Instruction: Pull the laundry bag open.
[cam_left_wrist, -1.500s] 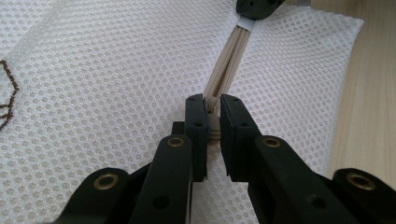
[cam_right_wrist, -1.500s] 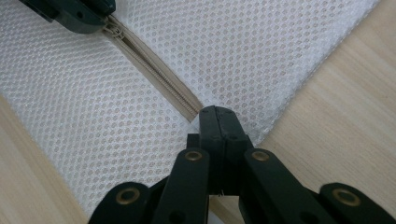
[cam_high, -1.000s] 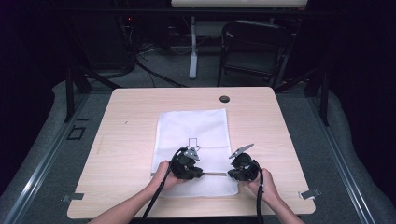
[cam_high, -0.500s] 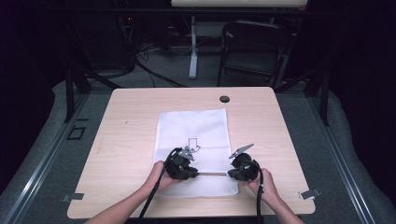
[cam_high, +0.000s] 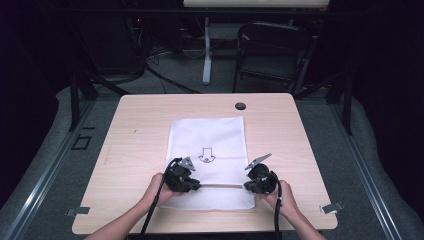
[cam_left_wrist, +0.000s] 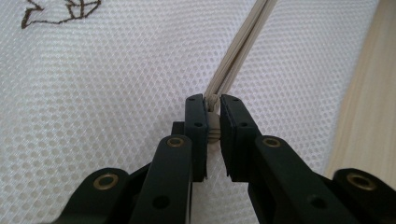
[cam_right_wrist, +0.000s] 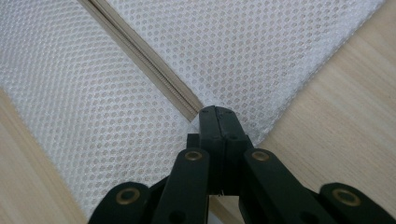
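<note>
A white mesh bag (cam_high: 209, 162) lies flat on the wooden worktop (cam_high: 135, 150), its long side running away from the person, with a small arrow drawing (cam_high: 206, 155) printed near its middle. A beige zip (cam_high: 220, 185) crosses the bag from side to side near the end closest to the person. The left gripper (cam_high: 198, 186) sits over the left part of that zip, held in the person's left hand (cam_high: 156, 189). In the left gripper view (cam_left_wrist: 213, 119), its jaws are closed on the zip's pull tab, which is pinched upright between the pads, and the zip's two beige tapes run away from them across the mesh. The right gripper (cam_high: 246, 187) rests at the bag's right edge, held in the right hand (cam_high: 284, 199). In the right gripper view (cam_right_wrist: 215, 116), its jaws are pressed fully together at the end of the zip, right at the corner where the mesh meets the bare wood, clamping the bag's edge there. The two grippers face each other along the zip line, well apart. A small dark round grommet (cam_high: 240, 106) sits in the worktop beyond the bag's far end
</note>
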